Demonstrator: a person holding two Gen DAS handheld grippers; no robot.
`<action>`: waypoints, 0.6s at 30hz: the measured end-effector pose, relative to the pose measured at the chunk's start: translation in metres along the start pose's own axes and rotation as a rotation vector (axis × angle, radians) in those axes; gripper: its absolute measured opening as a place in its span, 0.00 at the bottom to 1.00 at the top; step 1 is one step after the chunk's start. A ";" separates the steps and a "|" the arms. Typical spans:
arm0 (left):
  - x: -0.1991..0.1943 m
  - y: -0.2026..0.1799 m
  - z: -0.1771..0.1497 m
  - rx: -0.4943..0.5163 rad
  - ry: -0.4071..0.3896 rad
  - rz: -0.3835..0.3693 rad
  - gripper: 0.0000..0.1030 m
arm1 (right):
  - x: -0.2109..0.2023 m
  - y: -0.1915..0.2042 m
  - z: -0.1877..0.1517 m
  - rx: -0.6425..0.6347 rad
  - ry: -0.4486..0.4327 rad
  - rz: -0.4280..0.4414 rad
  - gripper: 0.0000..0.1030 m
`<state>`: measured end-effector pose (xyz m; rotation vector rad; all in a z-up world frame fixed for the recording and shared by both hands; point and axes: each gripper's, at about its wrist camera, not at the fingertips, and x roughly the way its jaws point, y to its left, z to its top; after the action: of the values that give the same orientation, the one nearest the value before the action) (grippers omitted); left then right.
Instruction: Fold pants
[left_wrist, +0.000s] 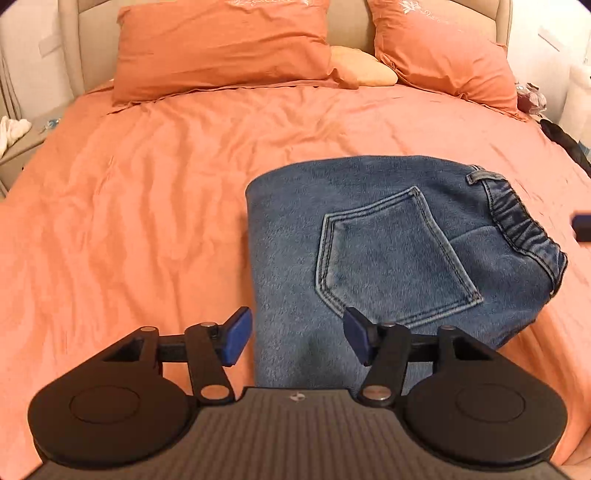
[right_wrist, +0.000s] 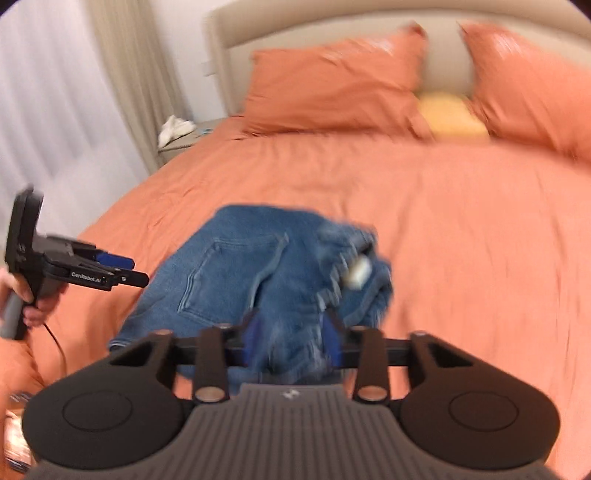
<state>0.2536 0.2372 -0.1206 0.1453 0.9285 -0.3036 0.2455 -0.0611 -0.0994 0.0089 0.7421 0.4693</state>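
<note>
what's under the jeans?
The jeans lie folded on the orange duvet, which shows all around them. Whatever sits beneath the denim, including the folded-under legs, is covered.

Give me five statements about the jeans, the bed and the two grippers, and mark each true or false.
1. The jeans lie on an orange bedspread. True.
2. The left gripper is clamped on the jeans. False: its jaws stand open, with nothing between them.
3. A back pocket of the jeans faces up. True.
4. The jeans are spread out at full length. False: they lie folded into a compact bundle.
5. The right gripper holds a pillow. False: denim sits between its fingers, though blur hides whether they grip it; the orange pillows lean against the headboard.
</note>
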 end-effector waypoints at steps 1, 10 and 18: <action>0.002 -0.001 0.003 0.007 -0.002 0.000 0.65 | 0.009 0.001 0.006 -0.021 0.007 -0.014 0.14; 0.047 0.007 0.002 -0.011 0.075 0.000 0.56 | 0.081 -0.029 -0.020 -0.041 0.191 -0.120 0.00; 0.068 0.024 -0.004 -0.121 0.119 -0.038 0.61 | 0.098 -0.048 -0.031 0.012 0.203 -0.116 0.00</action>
<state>0.2962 0.2478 -0.1774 0.0343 1.0662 -0.2748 0.3073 -0.0684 -0.1947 -0.0714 0.9390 0.3576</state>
